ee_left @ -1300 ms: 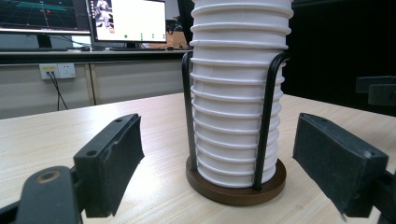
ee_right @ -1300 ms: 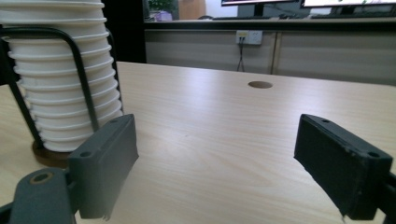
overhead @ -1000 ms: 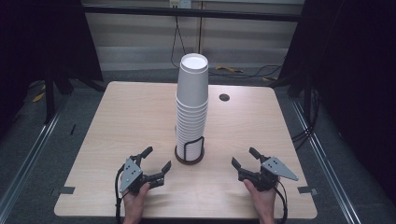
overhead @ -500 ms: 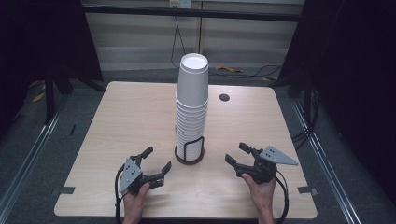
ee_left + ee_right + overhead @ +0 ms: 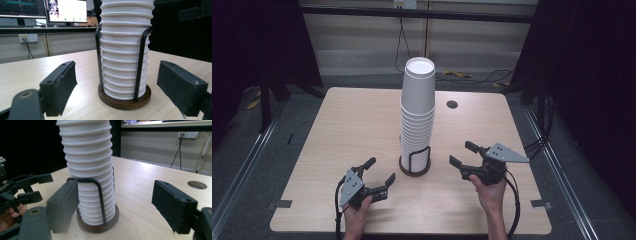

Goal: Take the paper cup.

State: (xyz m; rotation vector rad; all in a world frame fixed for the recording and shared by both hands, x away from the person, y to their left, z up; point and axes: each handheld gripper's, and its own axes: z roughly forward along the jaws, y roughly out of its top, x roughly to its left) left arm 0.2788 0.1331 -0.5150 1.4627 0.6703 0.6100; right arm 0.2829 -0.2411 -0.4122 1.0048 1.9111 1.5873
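Note:
A tall stack of white paper cups [image 5: 418, 110] stands in a black wire holder on a round brown base [image 5: 415, 165] at the middle of the wooden table [image 5: 342, 125]. My left gripper [image 5: 381, 170] rests low on the table at the front left of the holder, open, and points at the stack [image 5: 125, 50]. My right gripper [image 5: 461, 153] is held above the table to the right of the holder, also open and empty. In the right gripper view the stack [image 5: 87, 165] rises just behind the left jaw, and the left gripper [image 5: 32, 187] shows beyond it.
A round cable hole [image 5: 452, 104] lies in the table behind and right of the stack. Dark floor and metal rails surround the table. Monitors [image 5: 66, 11] stand on a bench by the far wall.
My right gripper has risen off the table and moved a little towards the cup stack. The left gripper has stayed in place.

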